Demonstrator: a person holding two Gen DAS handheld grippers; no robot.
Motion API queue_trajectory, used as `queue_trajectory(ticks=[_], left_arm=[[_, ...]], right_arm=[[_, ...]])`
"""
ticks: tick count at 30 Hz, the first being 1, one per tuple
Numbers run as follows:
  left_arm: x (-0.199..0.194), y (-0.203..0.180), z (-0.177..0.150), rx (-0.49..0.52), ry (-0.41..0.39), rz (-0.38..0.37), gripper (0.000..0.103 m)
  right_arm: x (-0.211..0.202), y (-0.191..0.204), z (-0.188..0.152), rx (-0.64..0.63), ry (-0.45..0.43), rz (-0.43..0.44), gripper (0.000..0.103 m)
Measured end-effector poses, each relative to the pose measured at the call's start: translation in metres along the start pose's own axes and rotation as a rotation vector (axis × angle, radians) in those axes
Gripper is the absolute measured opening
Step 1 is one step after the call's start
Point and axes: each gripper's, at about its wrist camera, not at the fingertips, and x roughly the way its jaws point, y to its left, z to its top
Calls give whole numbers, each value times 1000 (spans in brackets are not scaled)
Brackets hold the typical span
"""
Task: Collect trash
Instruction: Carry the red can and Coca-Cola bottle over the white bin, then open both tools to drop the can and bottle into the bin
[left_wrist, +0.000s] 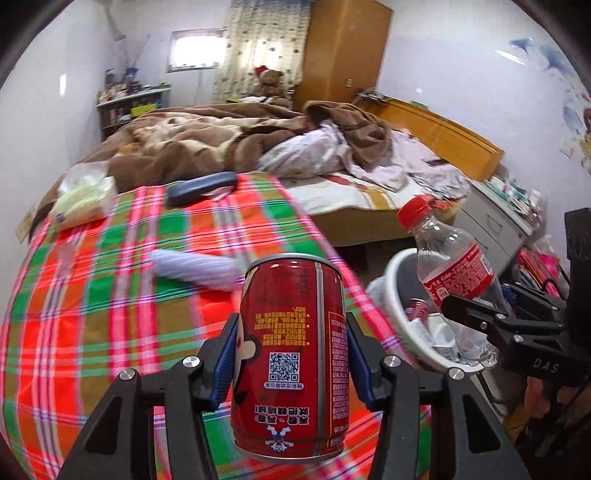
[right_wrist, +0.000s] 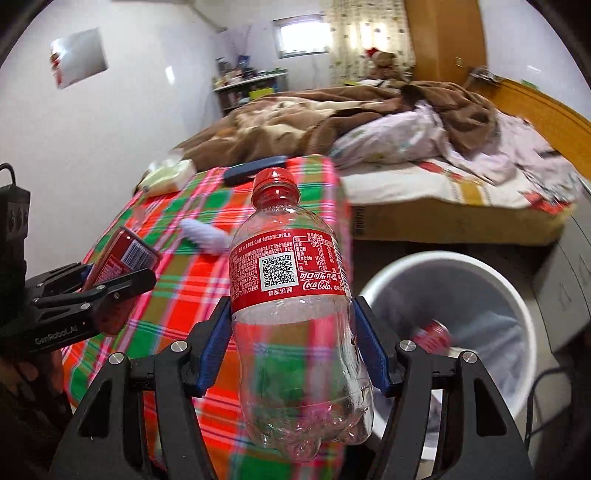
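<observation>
My left gripper (left_wrist: 291, 332) is shut on a red drink can (left_wrist: 291, 354), held upside down above the plaid-covered table (left_wrist: 110, 295). It also shows in the right wrist view (right_wrist: 118, 258). My right gripper (right_wrist: 291, 325) is shut on an empty clear Coca-Cola bottle (right_wrist: 295, 295) with a red cap, held upright beside the table's right edge. In the left wrist view the bottle (left_wrist: 454, 273) hangs over the white trash bin (left_wrist: 397, 273). The bin (right_wrist: 517, 295) holds a red can (right_wrist: 432, 334) and other scraps.
On the table lie a crumpled white wrapper (left_wrist: 195, 267), a dark blue case (left_wrist: 201, 188) and a tissue pack (left_wrist: 83, 201). Behind is a bed (left_wrist: 332, 173) with brown blankets. A grey drawer unit (right_wrist: 569, 277) stands right of the bin.
</observation>
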Motion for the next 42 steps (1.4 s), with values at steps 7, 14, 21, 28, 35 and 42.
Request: queue_trajectory(ticks=[7,14,21,28,35,42], left_arm=[[27,-51,9,70,30,-74,53],[64,-100,18,128,81,-154,53],[110,-134,19,140,161,-217,53],[135,-159,18,164,195,-222,53],[132,-159,22,152,167,-219,62],[120,-146,26,124,144,-206,62]], right_arm=[[0,-37,-9,89,4,-89,65],[-3,-75,-22,172,29,-213,65],[11,-109,-32,230,91,-268,65],[13,-130,-43,262,112,-266,65],[9,-133,-45,269,69,-238,67],[4,-127,-40,258,41,-245,70]])
